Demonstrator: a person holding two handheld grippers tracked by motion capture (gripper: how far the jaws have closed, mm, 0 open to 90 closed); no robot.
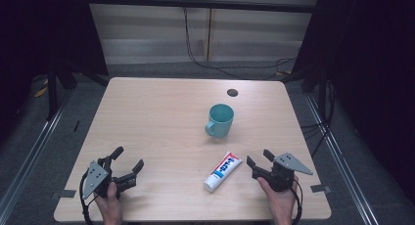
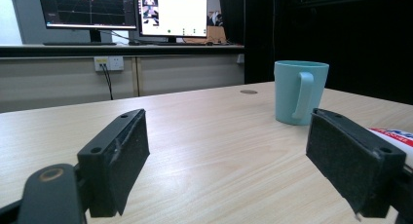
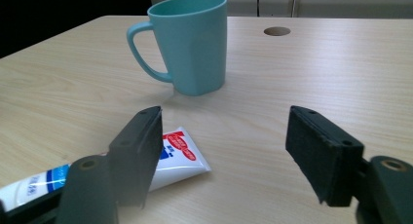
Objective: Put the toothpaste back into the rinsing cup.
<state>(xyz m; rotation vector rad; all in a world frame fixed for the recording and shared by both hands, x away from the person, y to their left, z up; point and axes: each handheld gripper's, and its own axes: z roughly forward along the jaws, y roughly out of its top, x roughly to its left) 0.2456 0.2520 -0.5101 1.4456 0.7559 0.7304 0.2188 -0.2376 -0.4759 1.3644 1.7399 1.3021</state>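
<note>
A teal mug (image 1: 220, 120) stands upright right of the table's middle, its handle toward the front left. A white toothpaste tube (image 1: 223, 171) with blue and red print lies flat in front of it, cap toward the front edge. My right gripper (image 1: 258, 157) rests just right of the tube, open, with nothing between its jaws. In the right gripper view the tube (image 3: 178, 156) lies partly behind the left jaw and the mug (image 3: 192, 44) stands beyond. My left gripper (image 1: 129, 157) sits open at the front left, apart from both objects. The left gripper view shows the mug (image 2: 298, 91) far ahead.
The light wooden table (image 1: 161, 117) has a small round hole (image 1: 232, 92) near its far edge, behind the mug. Dark frame posts and cables stand around the table. Monitors (image 2: 170, 14) sit on a counter beyond the far edge.
</note>
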